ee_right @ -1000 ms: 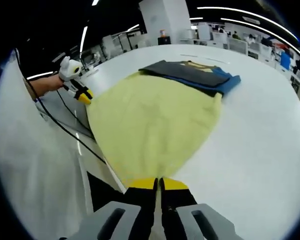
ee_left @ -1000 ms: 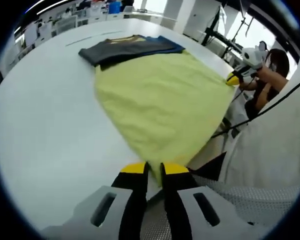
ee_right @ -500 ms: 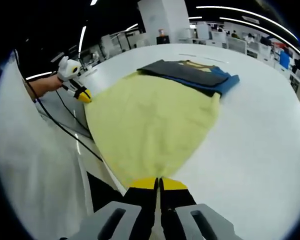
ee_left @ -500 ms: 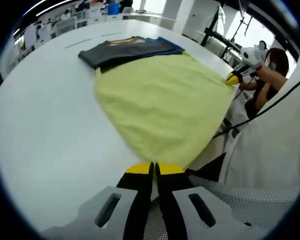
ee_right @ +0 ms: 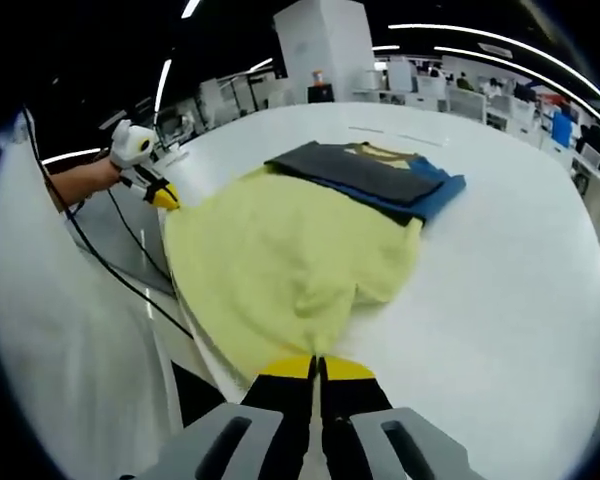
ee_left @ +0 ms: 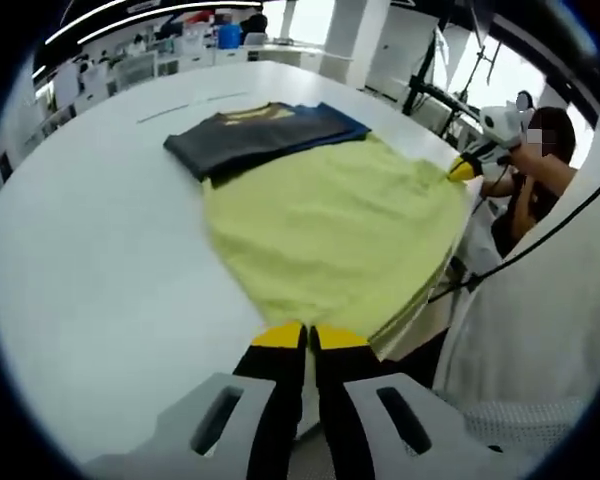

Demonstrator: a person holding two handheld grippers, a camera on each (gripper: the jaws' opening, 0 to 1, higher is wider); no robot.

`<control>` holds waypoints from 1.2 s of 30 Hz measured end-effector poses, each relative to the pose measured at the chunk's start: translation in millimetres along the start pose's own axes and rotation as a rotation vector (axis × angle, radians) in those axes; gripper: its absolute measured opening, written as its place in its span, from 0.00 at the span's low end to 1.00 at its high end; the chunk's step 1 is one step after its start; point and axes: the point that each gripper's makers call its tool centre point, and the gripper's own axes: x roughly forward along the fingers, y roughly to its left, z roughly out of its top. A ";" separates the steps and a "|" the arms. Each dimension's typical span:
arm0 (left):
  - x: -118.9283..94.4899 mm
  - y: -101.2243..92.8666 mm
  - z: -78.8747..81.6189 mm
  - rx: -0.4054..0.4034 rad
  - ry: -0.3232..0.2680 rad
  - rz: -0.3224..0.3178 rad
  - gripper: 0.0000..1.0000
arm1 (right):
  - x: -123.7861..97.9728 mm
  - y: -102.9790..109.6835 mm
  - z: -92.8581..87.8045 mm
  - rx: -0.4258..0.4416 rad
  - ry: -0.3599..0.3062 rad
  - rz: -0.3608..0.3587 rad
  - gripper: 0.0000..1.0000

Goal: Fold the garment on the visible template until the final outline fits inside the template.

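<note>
Holding one corner each, both grippers (ee_left: 307, 337) (ee_right: 317, 368) have their jaws clamped on the yellow shirt (ee_left: 340, 225), spread on the white table (ee_left: 90, 250) near dark clothes (ee_left: 255, 125).

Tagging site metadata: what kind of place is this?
Likely an open-plan office or lab: a big white table holding a yellow garment and dark folded clothes, rows of desks behind, strip ceiling lights.

My yellow garment (ee_left: 330, 230) lay spread on the white table, its far edge touching the dark folded stack (ee_left: 265, 125).
</note>
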 end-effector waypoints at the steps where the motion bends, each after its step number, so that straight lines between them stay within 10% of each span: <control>1: -0.7 0.8 1.7 -0.003 -0.005 0.001 0.00 | -0.4 -1.2 1.5 0.001 -0.002 -0.002 0.00; 36: -23.2 53.3 90.3 0.021 -0.197 0.100 0.00 | -16.0 -43.7 86.3 0.007 -0.142 -0.059 0.00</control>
